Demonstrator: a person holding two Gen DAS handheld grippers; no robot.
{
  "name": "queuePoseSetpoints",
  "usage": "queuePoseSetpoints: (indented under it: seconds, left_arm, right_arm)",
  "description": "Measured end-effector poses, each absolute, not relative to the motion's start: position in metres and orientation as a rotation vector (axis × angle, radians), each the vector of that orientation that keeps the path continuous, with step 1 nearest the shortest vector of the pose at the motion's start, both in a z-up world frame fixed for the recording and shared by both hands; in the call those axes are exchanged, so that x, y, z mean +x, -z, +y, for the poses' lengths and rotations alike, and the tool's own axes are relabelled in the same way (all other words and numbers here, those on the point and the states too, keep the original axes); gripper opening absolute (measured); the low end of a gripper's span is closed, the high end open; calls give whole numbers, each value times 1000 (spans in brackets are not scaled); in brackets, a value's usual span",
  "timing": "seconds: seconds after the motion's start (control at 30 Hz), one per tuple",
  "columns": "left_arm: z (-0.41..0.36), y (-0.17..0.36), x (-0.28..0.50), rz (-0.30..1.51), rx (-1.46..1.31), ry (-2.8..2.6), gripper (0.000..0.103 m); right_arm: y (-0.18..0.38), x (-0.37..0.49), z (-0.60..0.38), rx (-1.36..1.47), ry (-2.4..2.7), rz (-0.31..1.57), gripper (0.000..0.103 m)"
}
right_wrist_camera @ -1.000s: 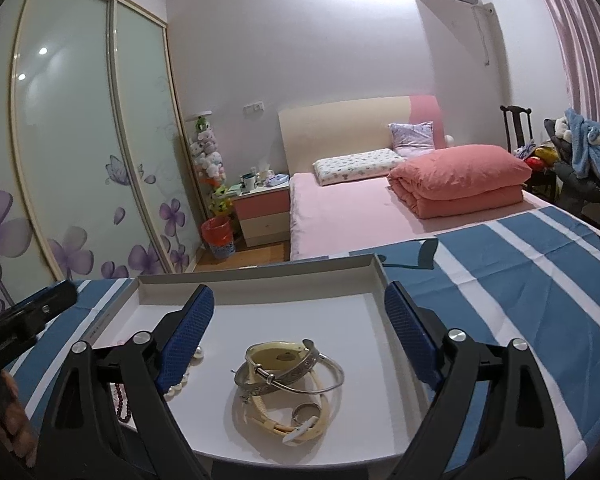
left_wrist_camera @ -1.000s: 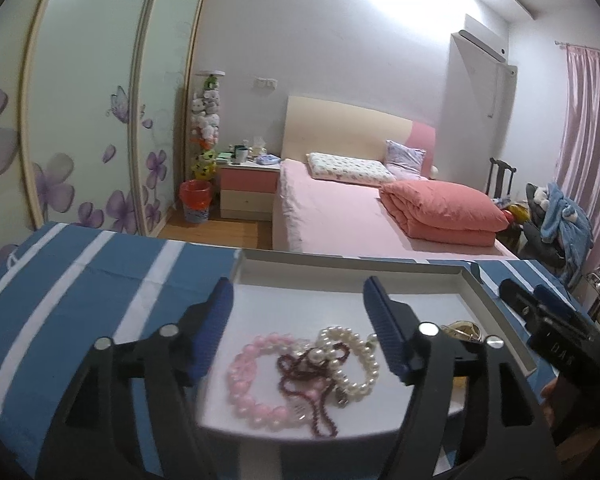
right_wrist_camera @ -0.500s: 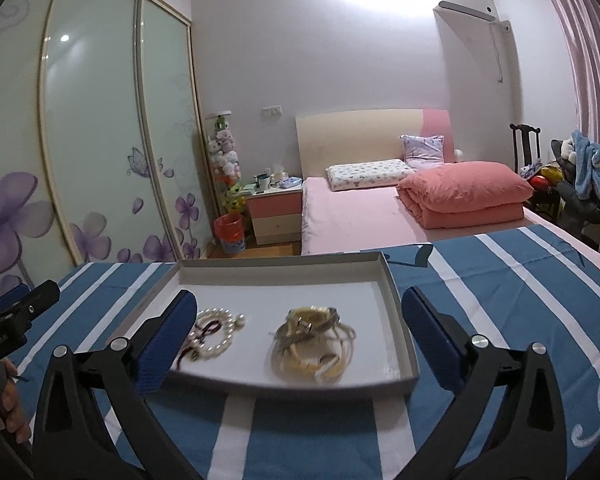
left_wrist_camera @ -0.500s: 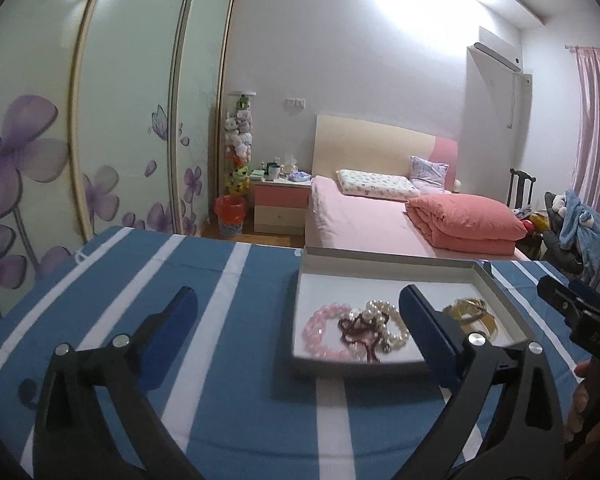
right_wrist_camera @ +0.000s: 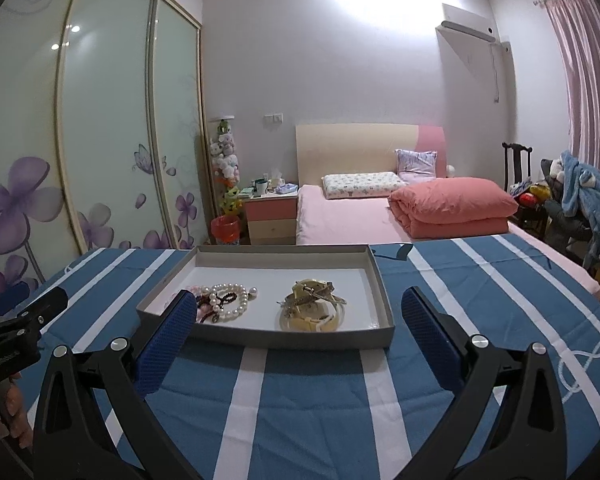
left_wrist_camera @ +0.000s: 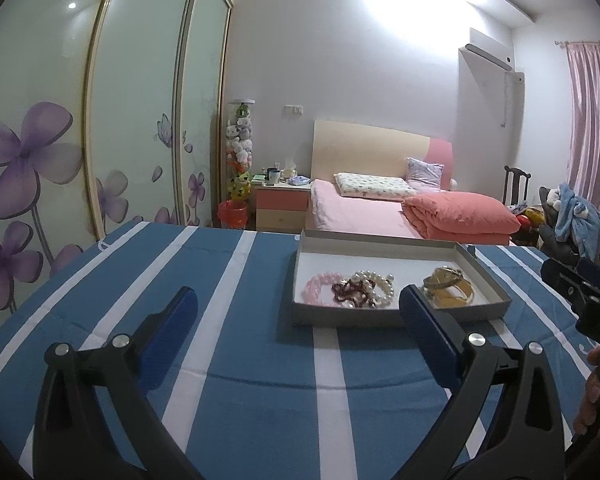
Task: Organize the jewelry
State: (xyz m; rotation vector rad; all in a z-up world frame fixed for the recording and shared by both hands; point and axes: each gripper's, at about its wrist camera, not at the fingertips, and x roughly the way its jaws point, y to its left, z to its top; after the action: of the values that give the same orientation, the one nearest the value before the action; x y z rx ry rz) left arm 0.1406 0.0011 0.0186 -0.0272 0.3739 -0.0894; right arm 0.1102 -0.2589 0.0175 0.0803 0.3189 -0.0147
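A shallow grey tray (left_wrist_camera: 396,316) (right_wrist_camera: 292,338) with a white floor lies on the blue striped cloth. In it lie a pink bead bracelet (left_wrist_camera: 315,285), a dark red bead string (left_wrist_camera: 350,291), a white pearl bracelet (left_wrist_camera: 380,280) (right_wrist_camera: 232,300) and a pile of gold and silver bangles (left_wrist_camera: 448,284) (right_wrist_camera: 314,308). My left gripper (left_wrist_camera: 296,332) is open and empty, above the cloth, in front and left of the tray. My right gripper (right_wrist_camera: 300,336) is open and empty, just in front of the tray's near wall.
The blue and white striped cloth (left_wrist_camera: 220,280) (right_wrist_camera: 500,300) covers the work surface. Beyond it stand a pink bed (right_wrist_camera: 360,216), a nightstand (right_wrist_camera: 270,216), a red bin (right_wrist_camera: 225,229) and a sliding wardrobe (left_wrist_camera: 100,140). A chair with clothes (right_wrist_camera: 572,200) is at the right.
Both grippers have pulled back from over the tray and risen. The tray now lies further ahead in both views. The jewelry has stayed in the tray.
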Motion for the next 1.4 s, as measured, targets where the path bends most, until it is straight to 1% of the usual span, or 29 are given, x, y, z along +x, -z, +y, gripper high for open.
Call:
queuePoseSetpoints:
  seconds: [0.57,1.4]
  left_arm:
    - [-19,-5,109,339,55,53,99]
    - [-24,2,107,343,76,34,99]
  right_arm:
    - [8,75,-251,32,55,287,101]
    - [17,68,-255,44,58,299,101]
